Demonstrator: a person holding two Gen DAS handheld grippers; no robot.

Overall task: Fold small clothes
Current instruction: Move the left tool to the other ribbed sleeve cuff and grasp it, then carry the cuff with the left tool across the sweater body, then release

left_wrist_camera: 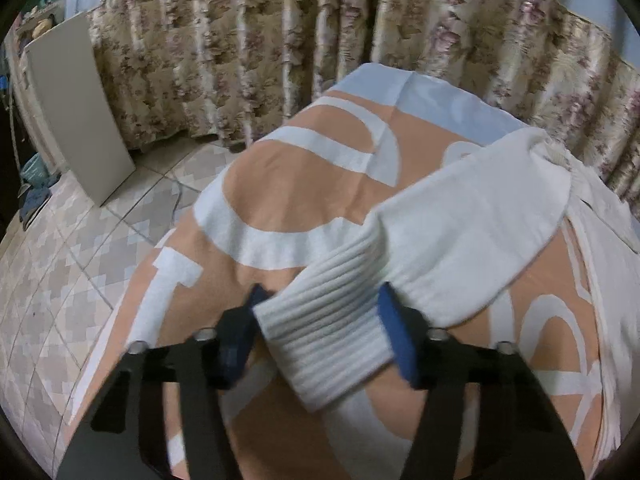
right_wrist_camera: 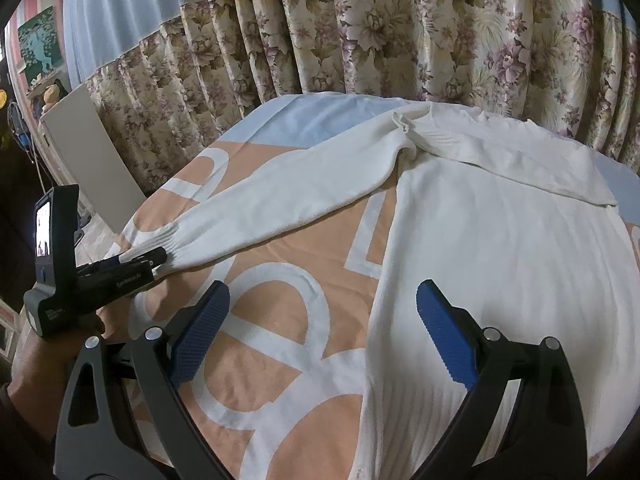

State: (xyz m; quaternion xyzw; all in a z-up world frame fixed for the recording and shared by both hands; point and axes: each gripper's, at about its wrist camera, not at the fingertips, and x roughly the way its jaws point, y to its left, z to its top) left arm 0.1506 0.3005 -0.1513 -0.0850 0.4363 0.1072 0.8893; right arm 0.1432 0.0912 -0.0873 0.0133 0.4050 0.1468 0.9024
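A white knitted long-sleeved sweater (right_wrist_camera: 500, 248) lies spread on a surface draped with a peach-orange cloth bearing big white letter shapes (right_wrist_camera: 280, 320) and a pale blue band at its far edge; whether a table or bed lies beneath is hidden. One sleeve stretches out toward the left, and its ribbed cuff (left_wrist_camera: 324, 320) sits between the blue pads of the left hand-held gripper (left_wrist_camera: 320, 320), which is clamped on it. The right hand-held gripper (right_wrist_camera: 320, 332) hovers with its jaws wide apart, one finger over the peach cloth, the other over the sweater's body.

Behind hangs a floral beige curtain with a light blue upper part (right_wrist_camera: 360, 40). A pale flat board (left_wrist_camera: 80, 108) leans on it, standing on the patterned tile floor (left_wrist_camera: 60, 260). The cloth's letters are cut off and unreadable, and small print on the left gripper's body is too blurred to read. A small lit screen (right_wrist_camera: 43, 228) on it shows nothing legible.
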